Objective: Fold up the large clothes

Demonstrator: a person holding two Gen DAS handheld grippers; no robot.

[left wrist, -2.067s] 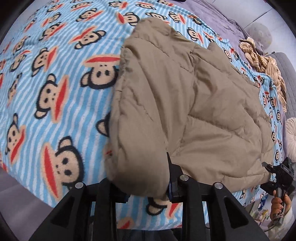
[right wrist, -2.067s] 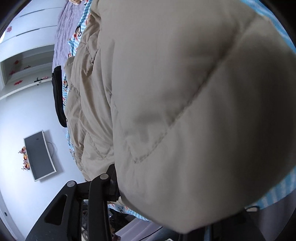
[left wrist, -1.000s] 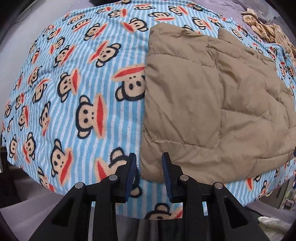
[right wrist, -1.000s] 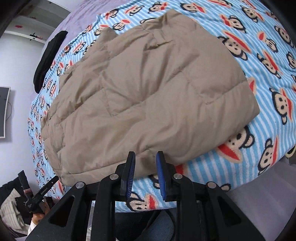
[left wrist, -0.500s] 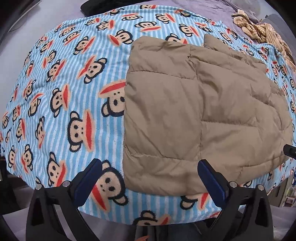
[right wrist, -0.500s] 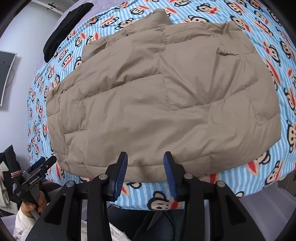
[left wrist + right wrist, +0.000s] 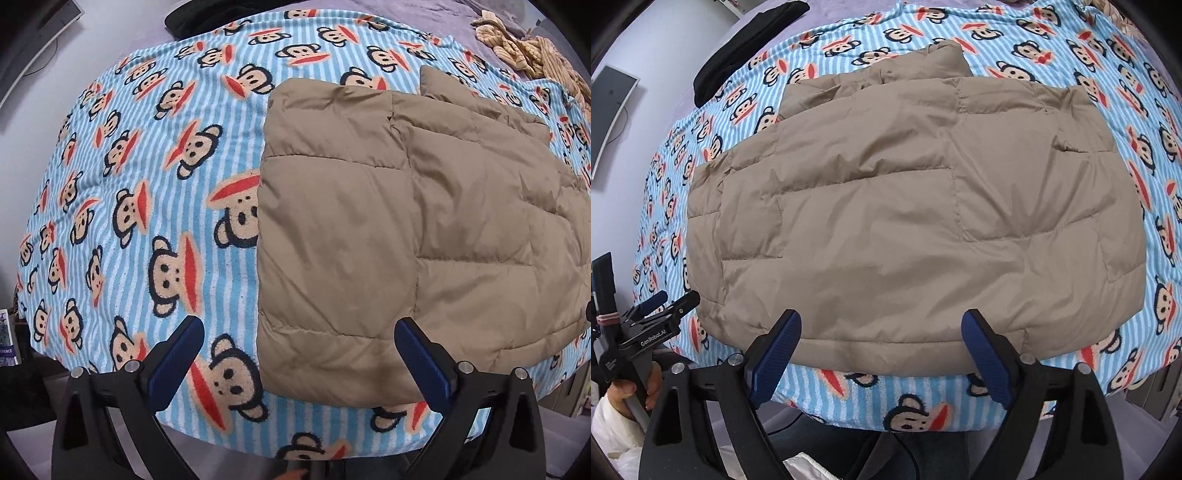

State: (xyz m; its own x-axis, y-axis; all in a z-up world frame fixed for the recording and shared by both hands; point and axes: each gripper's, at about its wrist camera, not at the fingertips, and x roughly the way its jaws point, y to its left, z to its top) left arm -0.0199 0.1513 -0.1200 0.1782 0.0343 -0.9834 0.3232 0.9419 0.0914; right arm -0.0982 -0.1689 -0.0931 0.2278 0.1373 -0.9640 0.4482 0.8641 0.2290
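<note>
A tan quilted puffer jacket [image 7: 406, 221] lies folded flat on a blue striped monkey-print blanket [image 7: 147, 184]. It also fills the middle of the right wrist view [image 7: 905, 206]. My left gripper [image 7: 299, 332] is open and empty, hovering at the jacket's near left corner. My right gripper [image 7: 881, 325] is open and empty, just short of the jacket's near hem. The left gripper also shows at the far left of the right wrist view [image 7: 665, 306], held in a hand.
A black garment [image 7: 742, 44] lies at the blanket's far left edge. Striped beige clothes [image 7: 524, 48] are piled at the far right on a purple sheet. A monitor [image 7: 609, 114] hangs on the left wall. The blanket's near edge drops off below both grippers.
Both grippers let go of the jacket, opened wide and drew back from its near hem. The jacket settled flat on the blanket.
</note>
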